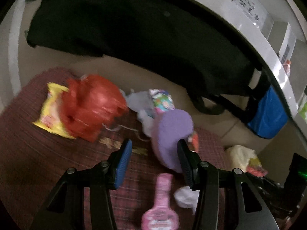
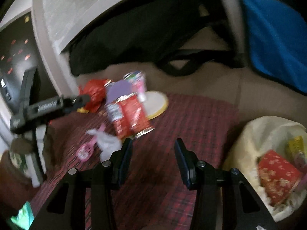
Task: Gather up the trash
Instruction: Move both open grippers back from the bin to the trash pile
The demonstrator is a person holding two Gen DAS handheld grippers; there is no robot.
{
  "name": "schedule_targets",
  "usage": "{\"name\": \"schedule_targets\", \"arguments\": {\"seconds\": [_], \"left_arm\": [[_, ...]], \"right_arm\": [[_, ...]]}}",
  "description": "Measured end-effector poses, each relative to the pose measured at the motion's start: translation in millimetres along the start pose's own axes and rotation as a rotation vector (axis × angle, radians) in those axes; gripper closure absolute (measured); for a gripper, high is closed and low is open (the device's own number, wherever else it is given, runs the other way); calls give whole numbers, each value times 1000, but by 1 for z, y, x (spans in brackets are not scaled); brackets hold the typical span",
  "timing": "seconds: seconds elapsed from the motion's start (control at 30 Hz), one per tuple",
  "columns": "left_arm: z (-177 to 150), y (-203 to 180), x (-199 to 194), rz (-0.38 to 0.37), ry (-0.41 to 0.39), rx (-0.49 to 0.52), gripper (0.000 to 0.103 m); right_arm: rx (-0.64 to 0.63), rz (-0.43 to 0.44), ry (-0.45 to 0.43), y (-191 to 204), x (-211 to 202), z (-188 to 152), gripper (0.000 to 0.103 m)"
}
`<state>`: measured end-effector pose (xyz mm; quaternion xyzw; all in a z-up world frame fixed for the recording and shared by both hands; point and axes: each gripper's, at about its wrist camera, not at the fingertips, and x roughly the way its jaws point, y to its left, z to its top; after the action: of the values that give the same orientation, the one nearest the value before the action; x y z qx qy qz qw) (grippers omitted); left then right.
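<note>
Trash lies on a dark red woven mat. In the left wrist view a red crumpled bag lies over a yellow wrapper, with a colourful wrapper and a purple round lid to the right. My left gripper is open above the mat, its right finger against the purple lid. In the right wrist view a red can lies on the mat ahead of my open, empty right gripper. A white crumpled tissue lies at its left finger. The left gripper's body shows at the left.
A cream trash bag holding a red packet sits at the right. A pink toy guitar lies on the mat. A white disc with a yellow rim lies behind the can. A black bag and a blue bin stand behind.
</note>
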<state>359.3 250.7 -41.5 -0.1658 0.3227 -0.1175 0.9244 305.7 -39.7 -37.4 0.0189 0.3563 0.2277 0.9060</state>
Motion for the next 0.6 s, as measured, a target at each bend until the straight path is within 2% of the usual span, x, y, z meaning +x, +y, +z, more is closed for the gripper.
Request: {"name": "schedule_targets", "arguments": {"seconds": [0.1, 0.23, 0.3, 0.43, 0.53, 0.6], "left_arm": [[-5, 12, -8, 30, 7, 3, 53], [-25, 19, -14, -34, 75, -25, 53], [-37, 18, -18, -51, 97, -17, 53], [-51, 24, -26, -30, 98, -22, 53], [-56, 31, -31, -20, 101, -42, 53], [-56, 36, -34, -12, 95, -45, 53]], "right_arm": [[-50, 69, 41, 29, 17, 3, 60], [-114, 48, 47, 57, 33, 7, 61], [-110, 60, 77, 61, 46, 8, 61], [-76, 74, 164, 62, 77, 6, 61], [-86, 16, 193, 62, 91, 3, 62], [-78, 29, 184, 62, 91, 4, 64]]}}
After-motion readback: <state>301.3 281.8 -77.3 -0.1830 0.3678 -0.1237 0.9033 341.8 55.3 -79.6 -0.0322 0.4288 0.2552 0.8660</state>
